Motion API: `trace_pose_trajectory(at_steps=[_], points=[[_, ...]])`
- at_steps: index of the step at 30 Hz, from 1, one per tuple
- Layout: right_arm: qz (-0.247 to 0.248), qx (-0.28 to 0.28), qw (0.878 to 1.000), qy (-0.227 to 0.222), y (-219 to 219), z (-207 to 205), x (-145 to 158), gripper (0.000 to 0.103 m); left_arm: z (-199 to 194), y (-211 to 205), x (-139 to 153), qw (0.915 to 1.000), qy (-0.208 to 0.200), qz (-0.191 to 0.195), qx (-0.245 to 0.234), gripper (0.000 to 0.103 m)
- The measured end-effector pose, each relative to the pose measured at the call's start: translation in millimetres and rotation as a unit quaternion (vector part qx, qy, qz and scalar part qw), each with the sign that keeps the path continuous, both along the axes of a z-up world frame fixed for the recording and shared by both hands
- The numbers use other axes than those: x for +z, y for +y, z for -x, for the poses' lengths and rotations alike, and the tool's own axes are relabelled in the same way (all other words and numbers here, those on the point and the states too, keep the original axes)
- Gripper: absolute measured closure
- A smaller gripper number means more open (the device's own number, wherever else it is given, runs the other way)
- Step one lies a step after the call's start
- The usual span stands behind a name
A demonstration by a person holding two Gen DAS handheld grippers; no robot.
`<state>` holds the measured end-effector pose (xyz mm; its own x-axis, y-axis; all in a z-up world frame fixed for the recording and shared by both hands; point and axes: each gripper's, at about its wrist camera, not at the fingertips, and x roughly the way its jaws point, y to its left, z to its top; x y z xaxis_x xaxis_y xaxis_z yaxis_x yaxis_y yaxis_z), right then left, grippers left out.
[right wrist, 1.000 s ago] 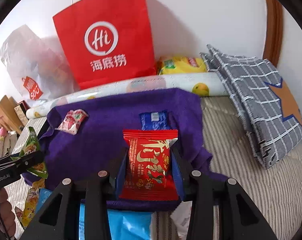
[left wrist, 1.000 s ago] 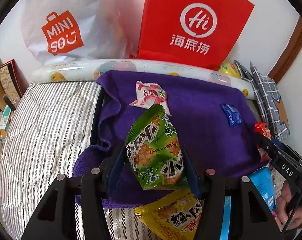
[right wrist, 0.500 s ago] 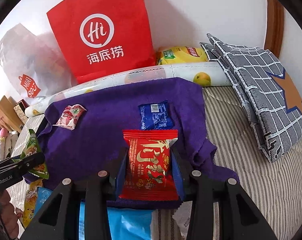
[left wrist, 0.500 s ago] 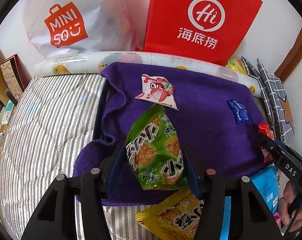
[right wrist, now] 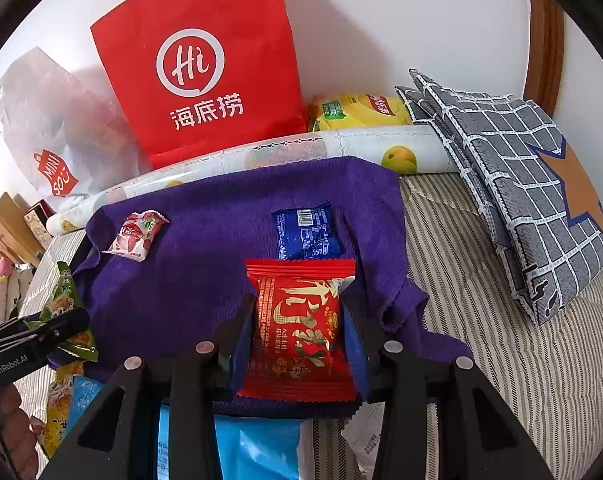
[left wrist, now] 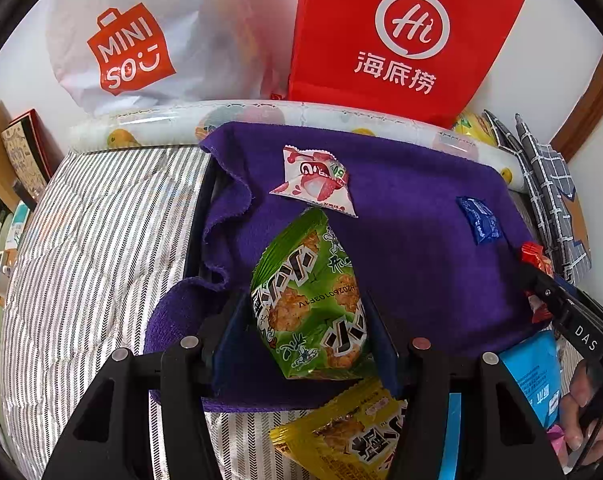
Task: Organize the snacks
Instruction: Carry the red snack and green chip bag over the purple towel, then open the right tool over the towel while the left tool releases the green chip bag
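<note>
Two-handed sorting of snacks onto a purple towel (right wrist: 205,280) spread over a striped bed (right wrist: 501,320). The left tool (left wrist: 307,324) was clamped on a green snack packet (left wrist: 309,300), held above the towel's near edge; the right tool (right wrist: 299,332) was clamped on a red snack packet (right wrist: 297,328) just short of a blue packet (right wrist: 305,234) lying flat. A pink-and-white packet (left wrist: 315,180) lay farther back. Likely risks: the slick, air-filled wrappers could slip or twist on release, landing on a neighbour, or the soft towel could bunch under them.
</note>
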<state>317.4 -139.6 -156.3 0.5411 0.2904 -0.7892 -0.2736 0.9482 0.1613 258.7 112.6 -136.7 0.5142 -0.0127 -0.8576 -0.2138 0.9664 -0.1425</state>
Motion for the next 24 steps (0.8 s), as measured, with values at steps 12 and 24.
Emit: trace_pose_trajectory(at_steps=[12, 24], points=[[0.006, 0.005, 1.000, -0.005, 2.1, 1.3, 0.8, 0.061, 0.3, -0.5, -0.2, 1.0000, -0.002, 0.001, -0.002, 0.046], [-0.012, 0.014, 1.000, -0.020, 2.5, 6.2, 8.7, 0.046, 0.1, -3.6, 1.6, 0.9999, -0.011, 0.001, -0.006, 0.038]])
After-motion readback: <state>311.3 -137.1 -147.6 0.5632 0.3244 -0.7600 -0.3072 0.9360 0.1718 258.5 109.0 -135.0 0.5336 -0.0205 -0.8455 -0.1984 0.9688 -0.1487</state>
